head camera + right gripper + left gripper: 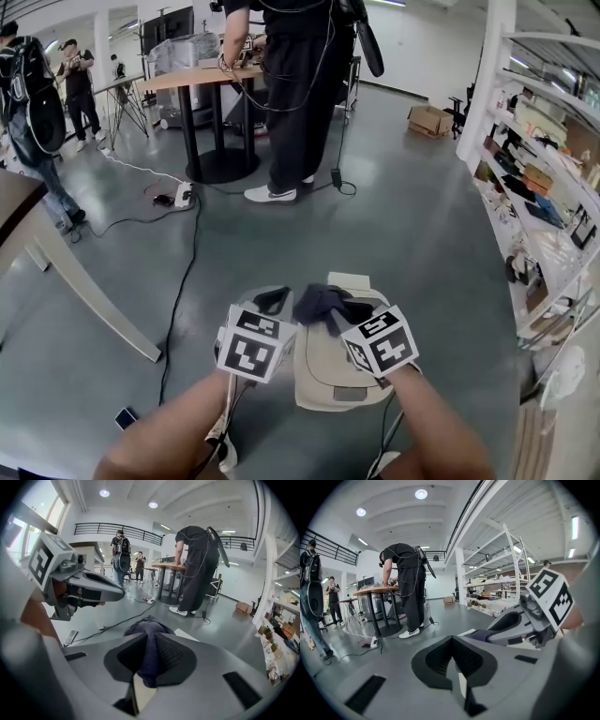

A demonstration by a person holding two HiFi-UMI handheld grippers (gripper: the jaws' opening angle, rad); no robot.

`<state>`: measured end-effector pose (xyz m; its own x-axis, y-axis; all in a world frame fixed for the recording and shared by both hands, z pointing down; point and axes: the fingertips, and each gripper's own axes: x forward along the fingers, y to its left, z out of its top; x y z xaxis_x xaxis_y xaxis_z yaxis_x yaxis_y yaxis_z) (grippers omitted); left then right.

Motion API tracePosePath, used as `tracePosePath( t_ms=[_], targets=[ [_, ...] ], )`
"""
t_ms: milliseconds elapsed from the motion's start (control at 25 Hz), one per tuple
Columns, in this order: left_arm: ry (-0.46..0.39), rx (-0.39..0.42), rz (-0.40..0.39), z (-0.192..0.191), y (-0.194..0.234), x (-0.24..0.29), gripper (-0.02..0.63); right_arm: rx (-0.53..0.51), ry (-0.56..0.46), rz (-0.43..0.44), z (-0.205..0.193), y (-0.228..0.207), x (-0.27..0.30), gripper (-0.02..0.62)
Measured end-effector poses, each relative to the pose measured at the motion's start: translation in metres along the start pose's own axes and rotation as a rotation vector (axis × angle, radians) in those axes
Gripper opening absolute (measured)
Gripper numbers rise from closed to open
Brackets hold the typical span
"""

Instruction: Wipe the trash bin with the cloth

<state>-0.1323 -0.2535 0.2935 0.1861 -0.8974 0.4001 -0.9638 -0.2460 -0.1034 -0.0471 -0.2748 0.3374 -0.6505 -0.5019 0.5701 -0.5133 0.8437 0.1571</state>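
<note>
A beige trash bin stands on the grey floor just below both grippers. On its lid lies a bunched dark cloth, and my right gripper is shut on it. The right gripper view shows the cloth pinched between the jaws, with a strip of the beige bin beneath. My left gripper hovers over the bin's left edge, jaws shut with nothing in them. In the left gripper view the jaws of the left gripper meet, and the cloth shows at the right gripper's tip.
A person stands at a round-based table ahead. A power strip and a cable run along the floor on the left. A slanted table leg is at the left, shelving at the right.
</note>
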Motion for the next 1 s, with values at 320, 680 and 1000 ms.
tracePosePath(
  t_ms=[320,680,1000],
  targets=[
    [0.005,0.0,0.004,-0.002,0.002,0.001,0.0,0.01,0.074,-0.014,-0.022,-0.012,0.01,0.052],
    [0.001,0.007,-0.012,0.0,-0.007,0.006,0.0,-0.014,0.112,-0.063,-0.044,-0.03,0.007,0.052],
    [0.007,0.018,-0.037,0.001,-0.019,0.012,0.0,0.026,0.127,-0.095,-0.058,-0.048,-0.004,0.052]
  ],
)
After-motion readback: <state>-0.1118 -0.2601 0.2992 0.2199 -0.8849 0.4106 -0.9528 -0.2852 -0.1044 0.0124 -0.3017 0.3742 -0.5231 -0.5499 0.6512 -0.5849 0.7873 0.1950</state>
